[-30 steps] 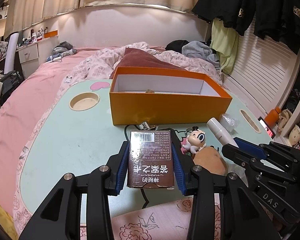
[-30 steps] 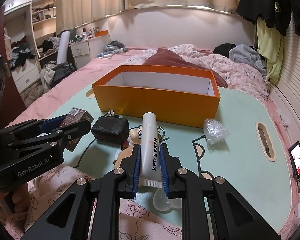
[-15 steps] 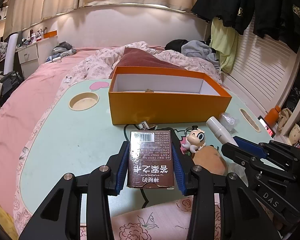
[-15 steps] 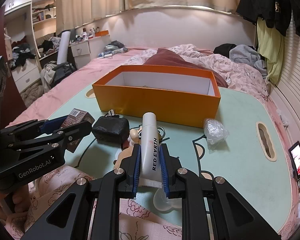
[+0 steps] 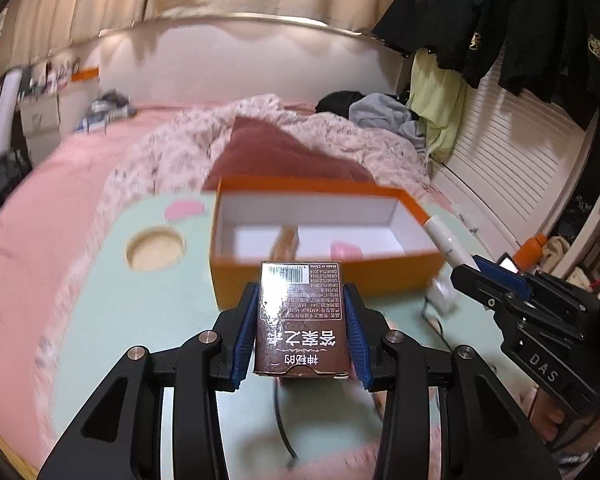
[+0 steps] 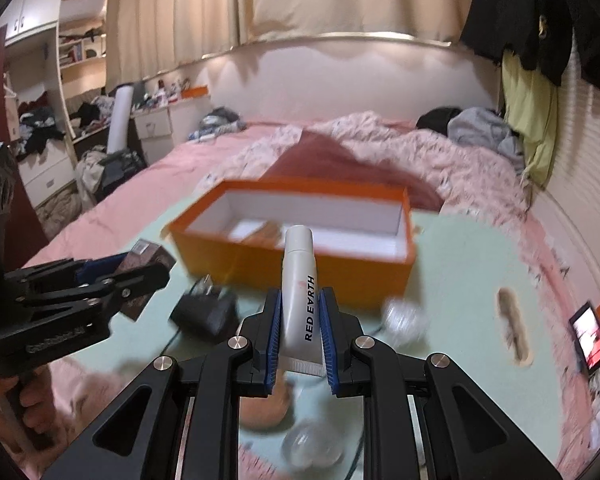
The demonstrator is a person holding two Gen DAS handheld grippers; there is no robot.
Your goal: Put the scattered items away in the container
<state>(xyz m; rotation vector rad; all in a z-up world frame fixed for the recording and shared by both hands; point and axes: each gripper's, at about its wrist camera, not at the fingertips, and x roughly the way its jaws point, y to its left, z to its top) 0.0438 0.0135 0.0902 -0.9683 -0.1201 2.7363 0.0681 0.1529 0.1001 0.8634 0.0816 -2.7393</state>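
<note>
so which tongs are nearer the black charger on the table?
Left, though only slightly. The black charger lies just beyond the left tongs, which hold the brown box. The right tongs, holding the white tube, hang beside it, a bit further off.

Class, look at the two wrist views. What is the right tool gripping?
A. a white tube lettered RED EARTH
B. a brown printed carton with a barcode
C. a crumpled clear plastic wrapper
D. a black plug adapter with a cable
A: in the right wrist view the right tool is shut on the white tube lettered RED EARTH, while the brown carton sits in the left tool.
</note>
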